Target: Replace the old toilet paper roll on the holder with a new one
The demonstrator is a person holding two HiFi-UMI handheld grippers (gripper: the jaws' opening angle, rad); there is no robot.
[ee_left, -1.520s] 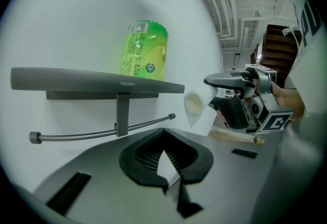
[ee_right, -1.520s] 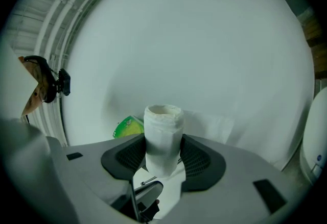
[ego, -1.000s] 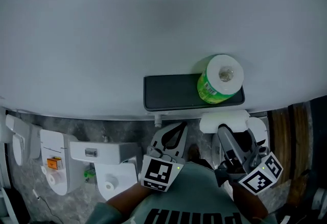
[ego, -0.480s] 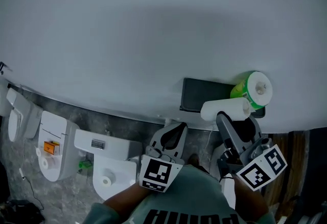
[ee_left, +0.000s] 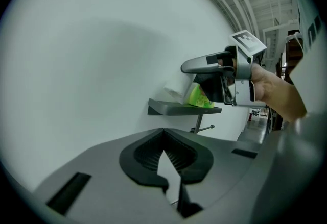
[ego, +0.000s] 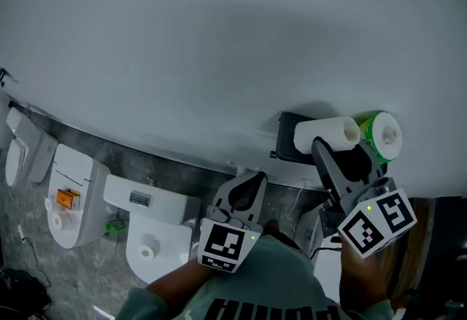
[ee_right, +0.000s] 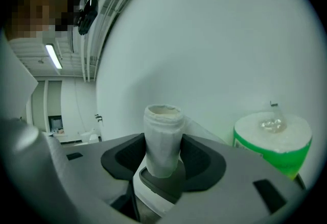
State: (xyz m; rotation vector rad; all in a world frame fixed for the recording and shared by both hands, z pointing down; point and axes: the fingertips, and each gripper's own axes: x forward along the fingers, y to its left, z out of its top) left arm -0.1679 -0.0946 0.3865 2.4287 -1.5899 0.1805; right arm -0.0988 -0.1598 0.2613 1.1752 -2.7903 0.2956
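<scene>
My right gripper (ego: 330, 149) is shut on the old, nearly used-up white roll (ego: 327, 135), held level in front of the dark wall shelf (ego: 286, 143). In the right gripper view the thin roll (ee_right: 162, 136) stands between the pads. The new roll in green wrap (ego: 384, 135) stands on the shelf just to the right, apart from the old one; the right gripper view shows this new roll (ee_right: 273, 139) too. The left gripper (ego: 246, 191) hangs lower and to the left, shut on nothing. In the left gripper view the holder's metal rod (ee_left: 204, 128) sticks out bare under the shelf (ee_left: 173, 109).
A plain white wall fills most of every view. Below, on the grey floor, stand a white toilet (ego: 149, 238) and further white fixtures (ego: 69, 198) to the left. A dark wooden panel (ego: 423, 238) is at the far right.
My right gripper has carried the thin white roll up from under the shelf to shelf height beside the green roll, rolling as it went. The left gripper shifted a little.
</scene>
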